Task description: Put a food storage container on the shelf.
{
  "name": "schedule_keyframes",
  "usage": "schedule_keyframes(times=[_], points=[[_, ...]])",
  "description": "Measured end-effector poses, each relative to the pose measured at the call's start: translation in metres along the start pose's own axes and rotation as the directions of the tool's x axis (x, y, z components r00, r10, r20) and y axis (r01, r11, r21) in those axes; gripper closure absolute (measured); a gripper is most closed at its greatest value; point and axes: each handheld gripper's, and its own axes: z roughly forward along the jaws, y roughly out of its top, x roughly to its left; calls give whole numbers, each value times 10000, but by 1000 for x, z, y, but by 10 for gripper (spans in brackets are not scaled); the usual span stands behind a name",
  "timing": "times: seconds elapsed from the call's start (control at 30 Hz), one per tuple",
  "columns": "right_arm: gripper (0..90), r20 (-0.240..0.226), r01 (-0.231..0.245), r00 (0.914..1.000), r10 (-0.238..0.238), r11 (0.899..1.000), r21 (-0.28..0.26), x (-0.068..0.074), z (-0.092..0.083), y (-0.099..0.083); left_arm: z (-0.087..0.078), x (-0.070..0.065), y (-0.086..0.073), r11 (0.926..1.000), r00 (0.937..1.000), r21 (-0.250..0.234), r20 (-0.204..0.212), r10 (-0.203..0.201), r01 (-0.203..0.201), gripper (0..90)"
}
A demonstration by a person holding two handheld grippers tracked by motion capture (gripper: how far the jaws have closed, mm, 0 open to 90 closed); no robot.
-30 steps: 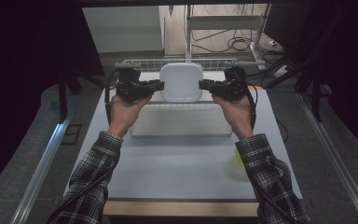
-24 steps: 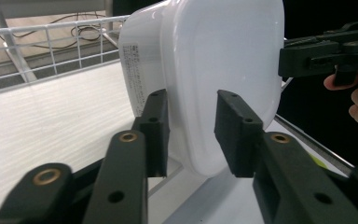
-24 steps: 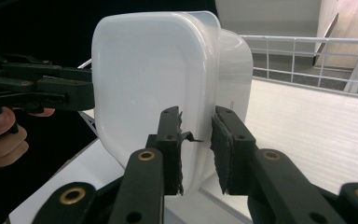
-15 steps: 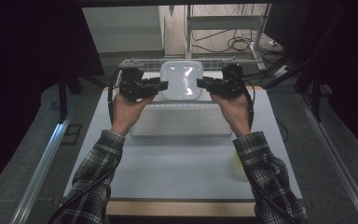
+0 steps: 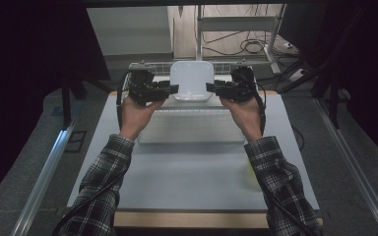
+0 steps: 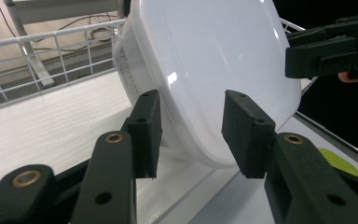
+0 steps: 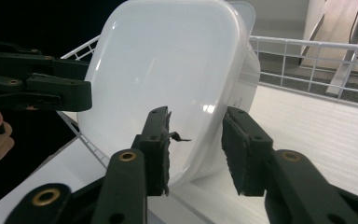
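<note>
A white square plastic container [image 5: 192, 81] stands tilted on edge against the wire rack [image 5: 142, 66] at the table's far end. My left gripper [image 5: 173, 89] is at its left rim and my right gripper [image 5: 210, 88] at its right rim. In the left gripper view the container's [image 6: 214, 70] rim lies between the jaws of the left gripper [image 6: 189, 133], and the pads stand off it. The right gripper view shows the same: the container [image 7: 168, 70] sits between the spread jaws of the right gripper [image 7: 196, 144]. Both grippers' jaws have just been opening.
A flat white tray [image 5: 192, 130] lies on the table between the person's hands, just before the rack. A small yellow-green thing [image 5: 250, 172] sits by the right sleeve. Dark posts and cables stand beyond the table's far edge.
Both grippers' jaws have widened off the container's rims. The container has gone from being held between them to leaning at the rack, slightly farther back. The hands have hardly moved.
</note>
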Motion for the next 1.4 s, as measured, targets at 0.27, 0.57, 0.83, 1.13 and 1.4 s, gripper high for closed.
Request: schedule_keyframes(times=[0.27, 0.57, 0.83, 1.13, 1.4], points=[[561, 261, 113, 9996, -116, 9999, 108, 1, 8, 2, 7, 0, 6, 9993, 9993, 361, -334, 140, -127, 506], [518, 441, 45, 9990, -47, 10000, 50, -2, 12, 4, 11, 3, 9, 9997, 9991, 238, -427, -58, 68, 432], [508, 268, -161, 9995, 163, 9999, -49, -5, 13, 4, 12, 8, 10, 9996, 9996, 80, -80, -278, 279, 408], [567, 382, 169, 9991, -164, 9998, -136, 0, 13, 4, 6, 11, 9, 9983, 9985, -351, -277, -476, 466, 458], [838, 1426, 239, 9895, -239, 9997, 12, -17, 15, 2, 7, 26, 3, 9995, 9887, -121, -1464, -323, 308, 804]])
